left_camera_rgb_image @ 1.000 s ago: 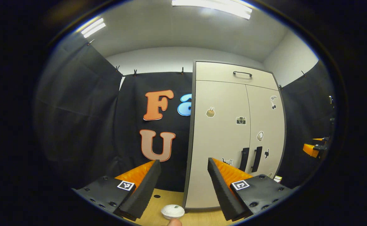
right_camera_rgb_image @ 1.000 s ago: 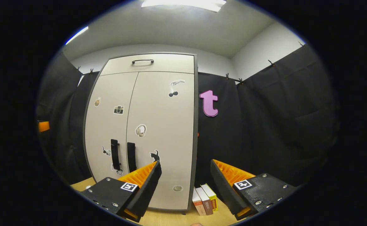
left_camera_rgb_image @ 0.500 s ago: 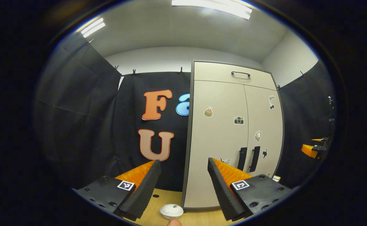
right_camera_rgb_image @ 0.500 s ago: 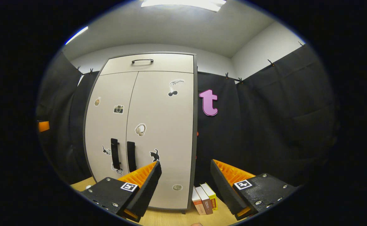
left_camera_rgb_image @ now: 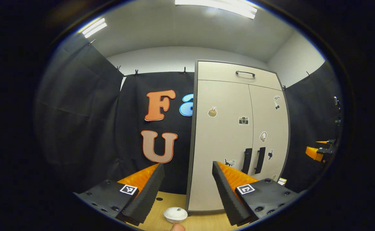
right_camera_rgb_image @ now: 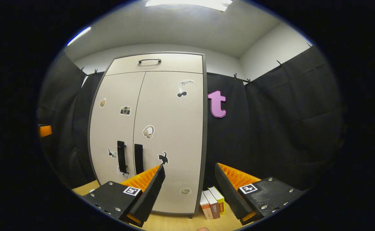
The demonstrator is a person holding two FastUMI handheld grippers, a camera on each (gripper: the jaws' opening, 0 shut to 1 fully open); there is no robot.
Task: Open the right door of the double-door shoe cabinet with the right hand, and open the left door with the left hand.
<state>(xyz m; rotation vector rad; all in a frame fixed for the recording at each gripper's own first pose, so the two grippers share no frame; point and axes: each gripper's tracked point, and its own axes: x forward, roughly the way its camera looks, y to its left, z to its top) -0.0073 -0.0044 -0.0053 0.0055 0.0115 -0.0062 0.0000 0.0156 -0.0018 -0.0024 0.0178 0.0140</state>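
The beige shoe cabinet (left_camera_rgb_image: 226, 138) (right_camera_rgb_image: 162, 128) stands upright with both doors closed. Its two black vertical handles sit side by side low at the middle: the left door handle (left_camera_rgb_image: 247, 156) (right_camera_rgb_image: 121, 156) and the right door handle (left_camera_rgb_image: 260, 159) (right_camera_rgb_image: 138, 158). My left gripper (left_camera_rgb_image: 187, 179) is open, well short of the cabinet and aimed at its left edge. My right gripper (right_camera_rgb_image: 189, 181) is open too, pointing at the cabinet's right edge, away from the handles. In the left gripper view the right gripper's orange finger (left_camera_rgb_image: 314, 153) shows at the far right.
The cabinet carries a top drawer with a black handle (right_camera_rgb_image: 149, 60) and several stickers. Three books (right_camera_rgb_image: 211, 204) stand on the wooden floor (left_camera_rgb_image: 162, 205) beside its right side. A small white round object (left_camera_rgb_image: 175, 214) lies on the floor below my left gripper. Black cloth walls surround the booth.
The cabinet has shifted slightly left and up in the left gripper view and slightly right in the right gripper view, as both hands drift. Both grippers stay open.
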